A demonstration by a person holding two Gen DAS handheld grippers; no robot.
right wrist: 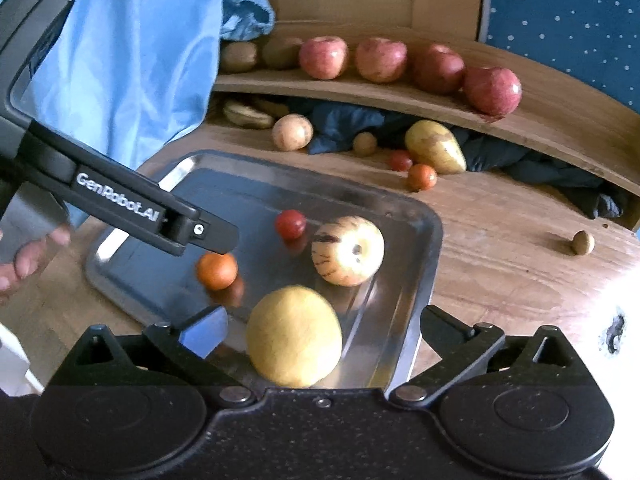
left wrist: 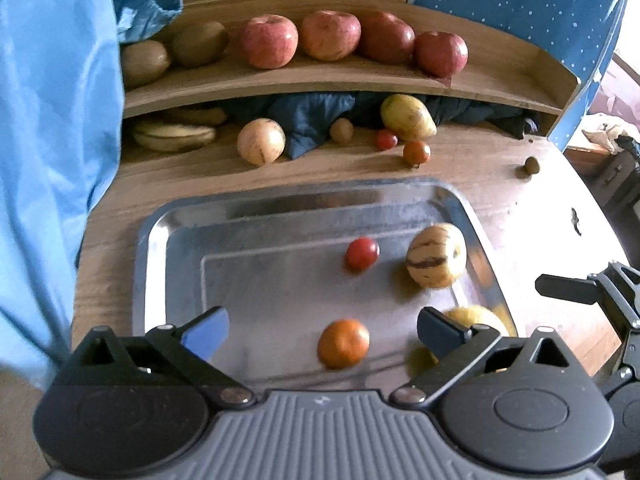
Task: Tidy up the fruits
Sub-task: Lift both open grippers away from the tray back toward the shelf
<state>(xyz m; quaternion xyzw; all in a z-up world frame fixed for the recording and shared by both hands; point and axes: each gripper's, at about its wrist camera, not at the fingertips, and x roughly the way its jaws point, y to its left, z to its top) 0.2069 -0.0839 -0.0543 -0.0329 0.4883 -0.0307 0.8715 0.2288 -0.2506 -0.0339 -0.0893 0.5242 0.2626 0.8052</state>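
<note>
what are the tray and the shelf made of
Tray: looks like metal, probably stainless steel, with a shiny brushed finish; it mirrors the orange fruit and the light.
Shelf: looks like wood or wood veneer, matt light brown, with visible grain; which of the two cannot be told.

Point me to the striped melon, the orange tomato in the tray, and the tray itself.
striped melon [right wrist: 347, 250], right wrist view, middle of its pale skin beside the stem dimple.
orange tomato [left wrist: 343, 343], left wrist view, centre of the fruit.
tray [left wrist: 256, 212], left wrist view, bare sloped far wall.
</note>
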